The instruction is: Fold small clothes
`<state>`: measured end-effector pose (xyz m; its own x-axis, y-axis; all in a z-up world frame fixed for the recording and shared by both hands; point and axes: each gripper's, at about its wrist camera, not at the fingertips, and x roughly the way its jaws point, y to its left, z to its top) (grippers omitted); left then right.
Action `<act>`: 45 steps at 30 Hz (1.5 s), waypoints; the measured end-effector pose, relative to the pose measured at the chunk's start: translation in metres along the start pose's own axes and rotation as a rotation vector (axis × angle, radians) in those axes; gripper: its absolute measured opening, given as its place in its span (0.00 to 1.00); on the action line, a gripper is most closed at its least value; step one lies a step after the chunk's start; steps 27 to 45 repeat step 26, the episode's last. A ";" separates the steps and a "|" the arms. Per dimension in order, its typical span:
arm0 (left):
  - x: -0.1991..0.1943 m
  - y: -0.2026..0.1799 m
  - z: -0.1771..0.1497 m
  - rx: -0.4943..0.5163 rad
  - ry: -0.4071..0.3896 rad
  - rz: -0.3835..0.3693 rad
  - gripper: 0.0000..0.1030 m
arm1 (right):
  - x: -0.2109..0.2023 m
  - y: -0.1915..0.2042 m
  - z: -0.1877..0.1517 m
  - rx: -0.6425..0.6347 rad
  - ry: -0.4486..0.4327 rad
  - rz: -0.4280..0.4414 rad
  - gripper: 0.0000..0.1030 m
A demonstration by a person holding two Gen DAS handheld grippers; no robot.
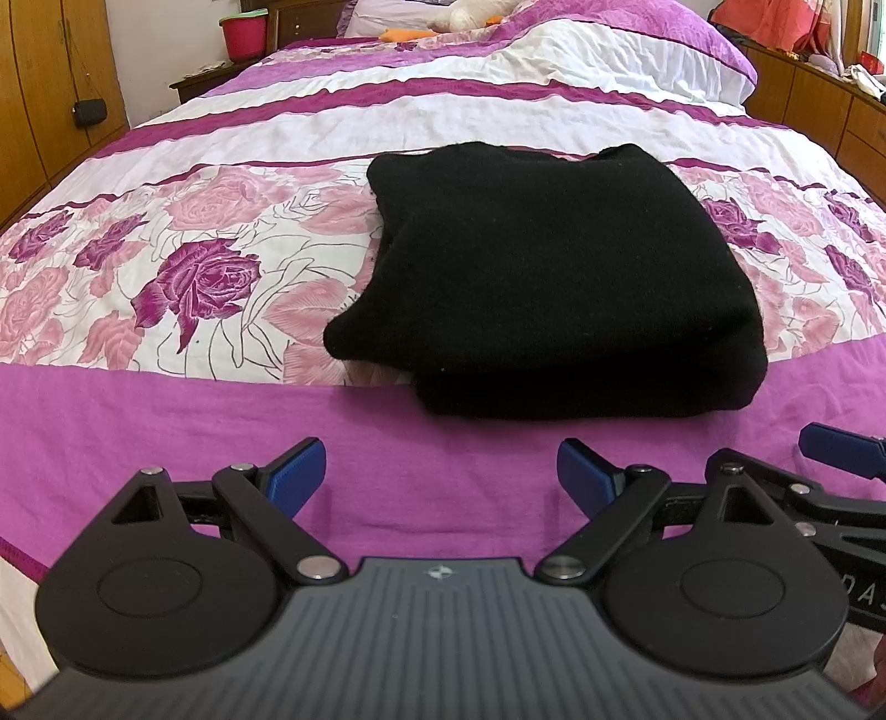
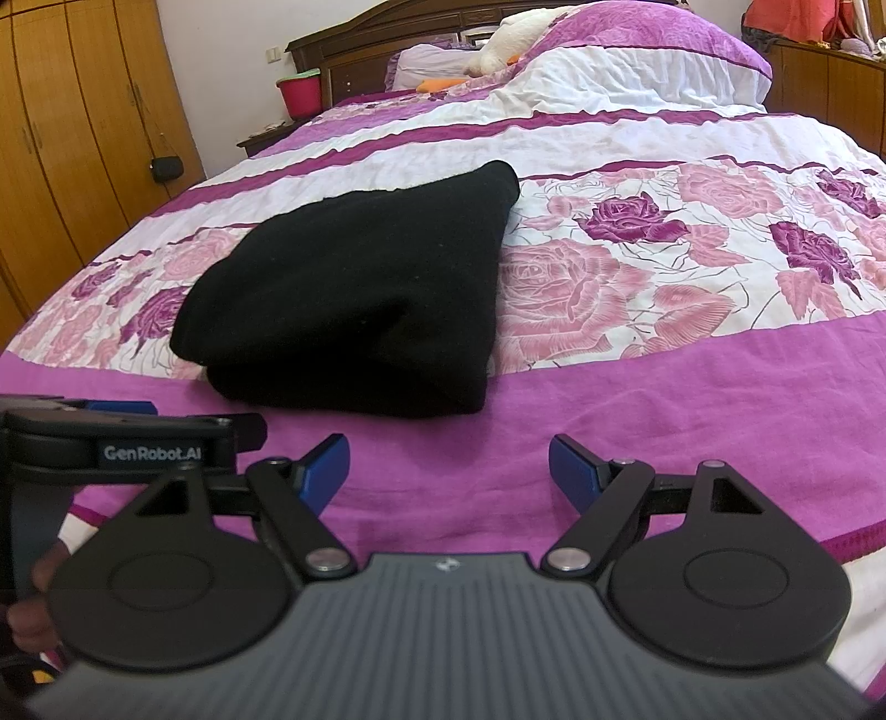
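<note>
A black garment [image 1: 554,277] lies folded into a thick rectangle on the bed's floral cover; it also shows in the right wrist view [image 2: 360,293]. My left gripper [image 1: 441,471] is open and empty, held over the plain purple band just short of the garment's near edge. My right gripper [image 2: 448,468] is open and empty too, just short of the garment's near right corner. The right gripper's blue finger [image 1: 841,448] shows at the right edge of the left wrist view. The left gripper's body [image 2: 111,443] shows at the left of the right wrist view.
The bed [image 1: 166,415] has a purple and white rose-patterned cover. Pillows and a soft toy [image 2: 515,39] lie at the headboard. A red bucket [image 1: 243,36] stands on a nightstand at the far left. Wooden wardrobes [image 2: 66,138] line the left; wooden cabinets [image 1: 830,105] the right.
</note>
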<state>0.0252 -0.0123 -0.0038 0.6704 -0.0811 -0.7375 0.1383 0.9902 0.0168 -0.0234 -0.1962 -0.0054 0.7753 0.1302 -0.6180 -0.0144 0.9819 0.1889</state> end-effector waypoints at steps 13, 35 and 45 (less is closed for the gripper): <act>0.001 0.001 0.000 -0.007 0.008 0.001 0.90 | 0.000 0.000 0.000 0.000 0.000 0.000 0.78; 0.001 0.001 0.000 -0.006 0.014 -0.004 0.90 | 0.000 0.000 0.000 0.000 0.000 0.000 0.78; 0.001 0.001 0.000 -0.006 0.014 -0.004 0.90 | 0.000 0.000 0.000 0.000 0.000 0.000 0.78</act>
